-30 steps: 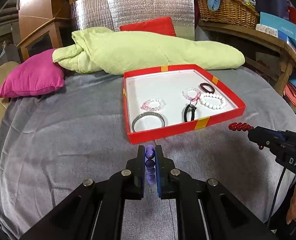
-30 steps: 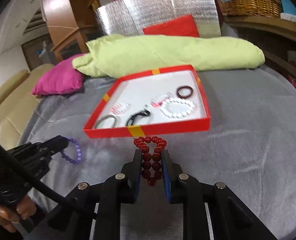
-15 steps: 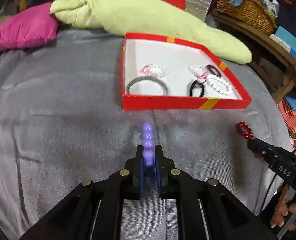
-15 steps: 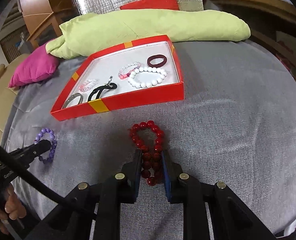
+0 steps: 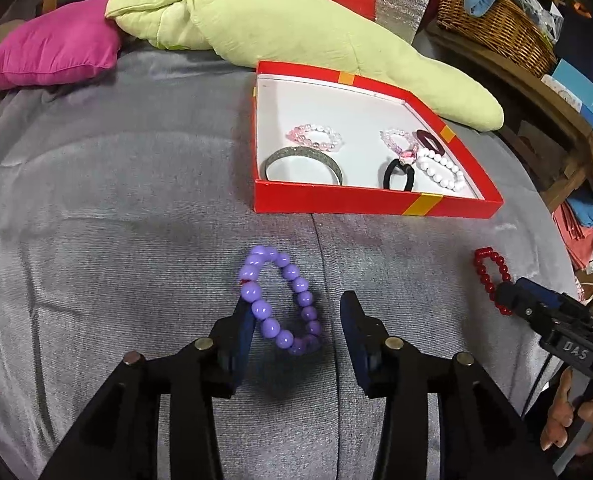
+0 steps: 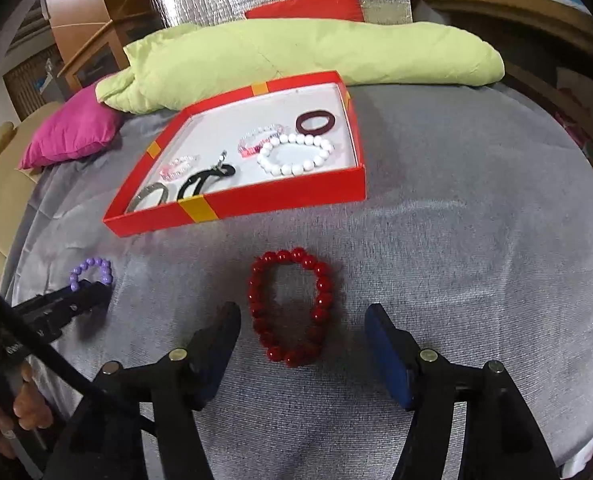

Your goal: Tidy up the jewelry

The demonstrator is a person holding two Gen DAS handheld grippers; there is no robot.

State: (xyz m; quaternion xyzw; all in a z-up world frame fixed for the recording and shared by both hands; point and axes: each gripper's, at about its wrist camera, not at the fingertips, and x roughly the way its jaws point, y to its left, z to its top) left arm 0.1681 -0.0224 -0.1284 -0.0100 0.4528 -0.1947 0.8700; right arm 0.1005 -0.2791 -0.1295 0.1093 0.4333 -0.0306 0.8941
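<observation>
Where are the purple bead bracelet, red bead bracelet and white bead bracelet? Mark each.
purple bead bracelet (image 5: 270, 326), left wrist view, bead on near-left arc.
red bead bracelet (image 6: 325, 285), right wrist view, right-side bead.
white bead bracelet (image 6: 285, 169), right wrist view, near-edge bead.

This is a lived-in home, likely a bedroom or sitting room: a grey fabric-covered bed or sofa (image 5: 136, 200) carries a magenta cushion (image 5: 52, 44) and a rolled green quilt (image 5: 296, 28). Wooden furniture (image 6: 92, 12) stands behind, and a shelf holds a wicker basket (image 5: 496, 28) of clothes.
</observation>
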